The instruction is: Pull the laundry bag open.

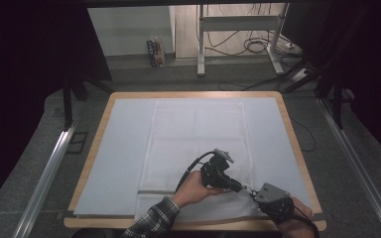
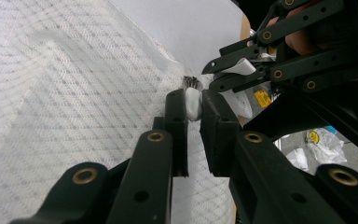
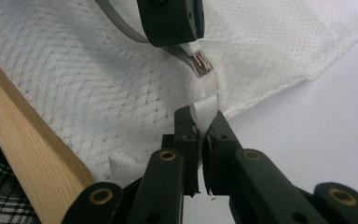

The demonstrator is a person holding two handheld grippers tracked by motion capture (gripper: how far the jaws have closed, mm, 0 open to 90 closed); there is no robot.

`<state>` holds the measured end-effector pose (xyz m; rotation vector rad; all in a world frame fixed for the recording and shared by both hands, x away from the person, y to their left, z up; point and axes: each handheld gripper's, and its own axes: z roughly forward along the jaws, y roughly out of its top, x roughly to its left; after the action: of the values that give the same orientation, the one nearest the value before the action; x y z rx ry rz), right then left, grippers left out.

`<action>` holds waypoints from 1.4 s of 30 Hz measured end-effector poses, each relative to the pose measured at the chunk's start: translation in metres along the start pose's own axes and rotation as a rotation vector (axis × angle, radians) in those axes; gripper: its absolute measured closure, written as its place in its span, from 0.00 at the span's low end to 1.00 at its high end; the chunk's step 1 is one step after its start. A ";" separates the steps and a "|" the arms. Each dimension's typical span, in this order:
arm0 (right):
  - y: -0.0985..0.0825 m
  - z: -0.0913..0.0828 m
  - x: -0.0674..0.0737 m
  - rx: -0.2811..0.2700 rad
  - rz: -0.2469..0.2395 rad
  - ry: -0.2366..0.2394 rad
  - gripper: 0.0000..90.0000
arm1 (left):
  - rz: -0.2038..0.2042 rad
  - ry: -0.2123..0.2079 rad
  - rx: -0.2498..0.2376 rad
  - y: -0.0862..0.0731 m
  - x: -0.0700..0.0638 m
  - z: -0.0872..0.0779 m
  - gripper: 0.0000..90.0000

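Tons of open room over the far surface [image 1: 129,148], but near the front edge both tongs [image 1: 250,191] crowd each other.

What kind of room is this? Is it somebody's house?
Probably not a house. It looks like a lab or workshop set up for recording. A wooden table with a white sheet stands between dark curtains, loose cables lie on the floor, and a metal desk frame stands at the back.

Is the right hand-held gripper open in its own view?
No: the right hand-held gripper has its jaws shut on a white fabric tab at the corner of the white mesh bag.
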<state>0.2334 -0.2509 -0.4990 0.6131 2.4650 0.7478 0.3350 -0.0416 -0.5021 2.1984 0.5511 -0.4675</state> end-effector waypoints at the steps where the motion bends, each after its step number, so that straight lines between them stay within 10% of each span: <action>1: 0.000 0.000 0.000 0.001 -0.001 -0.001 0.94 | 0.003 -0.003 0.009 0.000 0.001 -0.001 0.91; 42: 0.000 0.000 0.001 -0.001 -0.017 -0.011 0.93 | -0.115 -0.109 0.026 0.000 0.012 0.001 0.86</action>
<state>0.2327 -0.2505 -0.4988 0.5937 2.4562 0.7377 0.3445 -0.0392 -0.5085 2.1594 0.6173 -0.6541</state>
